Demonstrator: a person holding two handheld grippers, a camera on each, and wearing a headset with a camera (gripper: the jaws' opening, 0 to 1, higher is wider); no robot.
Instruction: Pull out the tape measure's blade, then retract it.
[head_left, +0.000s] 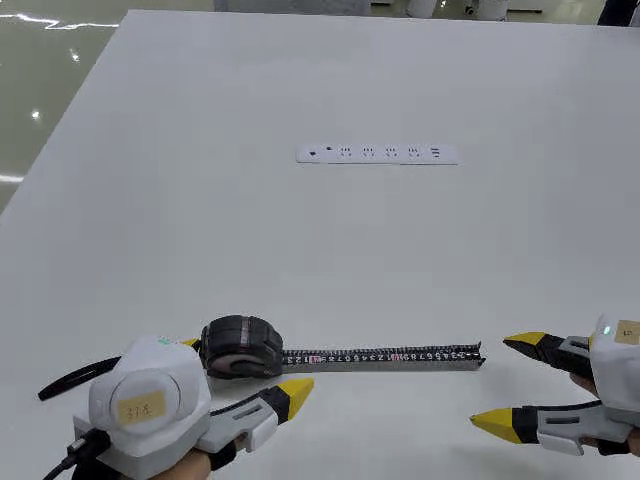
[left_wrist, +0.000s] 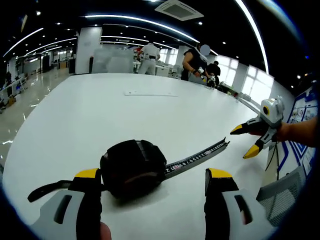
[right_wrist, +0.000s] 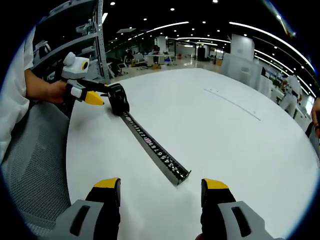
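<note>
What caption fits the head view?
Open left gripper straddles the tape measure, its blade stretched toward the open right gripper on a table.

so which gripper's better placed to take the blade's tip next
Right gripper: open jaws face the blade's tip, just short of it; the left gripper straddles the case at the far end.
</note>
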